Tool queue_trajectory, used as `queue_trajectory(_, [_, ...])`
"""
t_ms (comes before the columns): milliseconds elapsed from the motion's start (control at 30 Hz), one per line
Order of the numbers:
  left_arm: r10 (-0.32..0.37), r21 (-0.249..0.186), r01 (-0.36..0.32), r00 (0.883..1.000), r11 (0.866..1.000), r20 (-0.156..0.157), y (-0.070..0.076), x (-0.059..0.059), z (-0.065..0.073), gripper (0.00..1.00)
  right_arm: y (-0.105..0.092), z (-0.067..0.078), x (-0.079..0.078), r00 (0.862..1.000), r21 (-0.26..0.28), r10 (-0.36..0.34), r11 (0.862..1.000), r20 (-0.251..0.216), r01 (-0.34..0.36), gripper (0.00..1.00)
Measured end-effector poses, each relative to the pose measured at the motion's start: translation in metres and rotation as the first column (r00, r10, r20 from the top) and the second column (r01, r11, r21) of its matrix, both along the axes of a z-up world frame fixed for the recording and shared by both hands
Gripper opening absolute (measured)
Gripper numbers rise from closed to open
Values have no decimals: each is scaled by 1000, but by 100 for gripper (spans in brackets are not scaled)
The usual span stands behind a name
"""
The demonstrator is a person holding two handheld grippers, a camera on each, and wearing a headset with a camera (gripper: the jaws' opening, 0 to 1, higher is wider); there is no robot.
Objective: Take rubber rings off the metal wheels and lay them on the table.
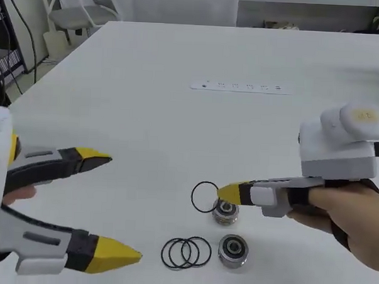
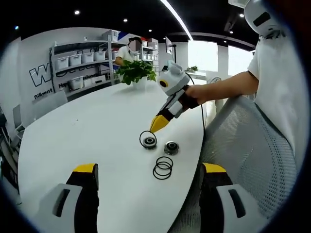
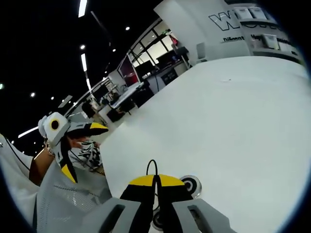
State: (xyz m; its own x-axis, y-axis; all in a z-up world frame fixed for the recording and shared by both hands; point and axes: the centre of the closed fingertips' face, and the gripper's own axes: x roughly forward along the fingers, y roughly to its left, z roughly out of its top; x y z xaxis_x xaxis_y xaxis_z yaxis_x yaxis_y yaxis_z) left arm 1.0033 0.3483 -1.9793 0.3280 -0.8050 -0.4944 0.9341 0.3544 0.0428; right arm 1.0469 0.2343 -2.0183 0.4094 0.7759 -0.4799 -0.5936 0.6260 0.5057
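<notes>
The right claw (image 1: 228, 193) was clamped on a thin black rubber ring (image 1: 192, 196) just over the far silver metal wheel (image 1: 225, 211), seemingly to lay it with three black rings (image 1: 186, 252) on the white desk (image 1: 178, 116), while the left claw (image 1: 120, 207) gaped empty, well left.

**Layout of wheels, rings and tools on the surface**

Two wheels sit at the near right of the surface (image 1: 178, 116), the far wheel (image 1: 225, 212) just behind the near wheel (image 1: 233, 251), close but apart. The loose rings (image 1: 186, 252) lie flat in an overlapping cluster just left of the near wheel. The right tool (image 1: 225, 192) enters from the right with its tip over the far wheel, and a ring (image 1: 203, 196) pinched between its jaws stands left of the tip. The left tool (image 1: 125, 206) sits well apart at the left, jaws spread. A socket strip (image 1: 239, 87) lies farther back, mid-surface.
</notes>
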Motion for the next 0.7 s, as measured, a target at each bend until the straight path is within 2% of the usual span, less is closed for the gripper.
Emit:
queue_trajectory(200, [37,0,-37,999,999,-35,10,-11,-10,87,6,-6,-9,998,-34,55,998,-11,-56,0])
queue_trajectory(333, [59,-8,-59,997,998,-42,11,-12,-11,87,8,-16,-17,994,-79,103,991,-36,-105,0])
queue_trajectory(467, [74,-17,-74,996,997,-49,10,-12,-12,86,9,-26,-25,988,-138,142,979,-54,-148,0])
queue_trajectory(600, [75,-27,-77,996,997,-56,7,-14,-14,86,8,-30,-28,984,-158,164,972,-66,-173,0])
queue_trajectory(700, [64,-32,-67,995,997,-76,2,-19,-19,86,9,-31,-31,981,-166,179,968,-73,-189,0])
